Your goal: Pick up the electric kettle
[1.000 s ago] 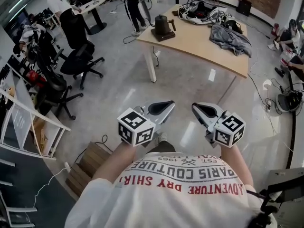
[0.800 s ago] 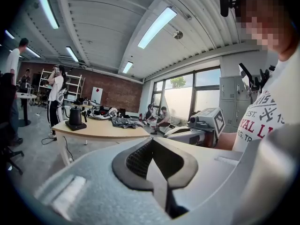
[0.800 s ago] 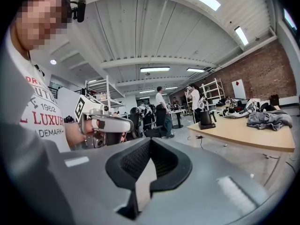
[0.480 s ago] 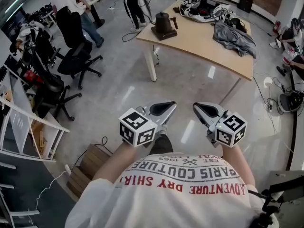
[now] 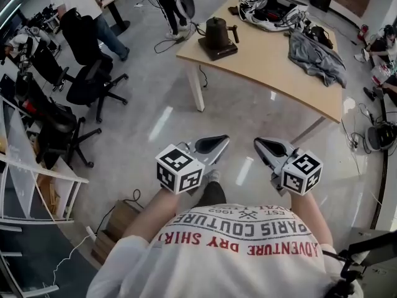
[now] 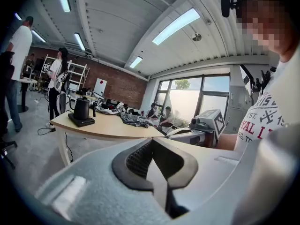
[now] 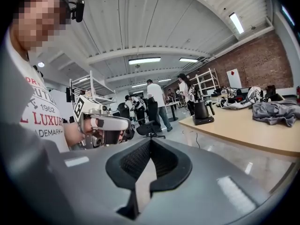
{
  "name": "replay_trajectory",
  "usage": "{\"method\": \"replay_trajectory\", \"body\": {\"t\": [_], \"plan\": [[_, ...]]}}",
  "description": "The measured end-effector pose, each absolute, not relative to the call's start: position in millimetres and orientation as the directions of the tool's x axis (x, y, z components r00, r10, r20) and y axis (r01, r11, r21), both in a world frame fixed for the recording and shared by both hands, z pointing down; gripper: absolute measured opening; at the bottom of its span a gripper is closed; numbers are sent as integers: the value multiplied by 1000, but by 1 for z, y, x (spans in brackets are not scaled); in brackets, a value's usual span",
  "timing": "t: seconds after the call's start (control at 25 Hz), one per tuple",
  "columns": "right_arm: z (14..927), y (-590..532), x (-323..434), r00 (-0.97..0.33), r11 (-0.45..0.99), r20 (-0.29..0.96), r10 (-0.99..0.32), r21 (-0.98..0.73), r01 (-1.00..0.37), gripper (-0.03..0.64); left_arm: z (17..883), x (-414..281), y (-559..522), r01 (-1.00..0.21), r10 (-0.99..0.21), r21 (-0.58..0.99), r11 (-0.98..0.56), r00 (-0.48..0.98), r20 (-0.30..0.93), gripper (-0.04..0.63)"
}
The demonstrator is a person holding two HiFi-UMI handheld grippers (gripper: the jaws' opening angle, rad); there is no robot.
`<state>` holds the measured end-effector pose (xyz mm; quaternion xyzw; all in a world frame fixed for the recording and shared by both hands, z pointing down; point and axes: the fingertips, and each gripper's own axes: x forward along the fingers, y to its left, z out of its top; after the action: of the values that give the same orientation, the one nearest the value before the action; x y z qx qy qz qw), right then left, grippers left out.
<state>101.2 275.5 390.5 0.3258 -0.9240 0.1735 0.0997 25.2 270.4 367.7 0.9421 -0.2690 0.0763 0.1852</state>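
Kettle way out ahead, both grippers empty
Our left gripper (image 5: pixel 222 140) and right gripper (image 5: pixel 258 143) are both closed on nothing, and the electric kettle (image 5: pixel 216 32) sits on the table (image 5: pixel 267 64) corner, well ahead of them. We reckon it's rigid, slick-sided, maybe water-heavy, so go for the handle (image 5: pixel 234 35)

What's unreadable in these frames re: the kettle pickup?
Electric kettle: too small in every view to tell water level or lid state.
Base: head view, too small to trace any cord.
Pile at the table's far end: head view, tangled and small, items unidentifiable.
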Motion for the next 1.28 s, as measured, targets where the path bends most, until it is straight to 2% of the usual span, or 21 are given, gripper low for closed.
{"method": "replay_trajectory", "body": {"t": [0.68,1.28], "plan": [[382,54,35,-730,696,310,-609,-233,-679,3,361,-48,43,-503,-449,314,-805,863,232,2],[403,-8,53,-675,660,346,-652,-178,-730,3,383,-49,-17,-507,-444,324,-799,860,251,2]]}}
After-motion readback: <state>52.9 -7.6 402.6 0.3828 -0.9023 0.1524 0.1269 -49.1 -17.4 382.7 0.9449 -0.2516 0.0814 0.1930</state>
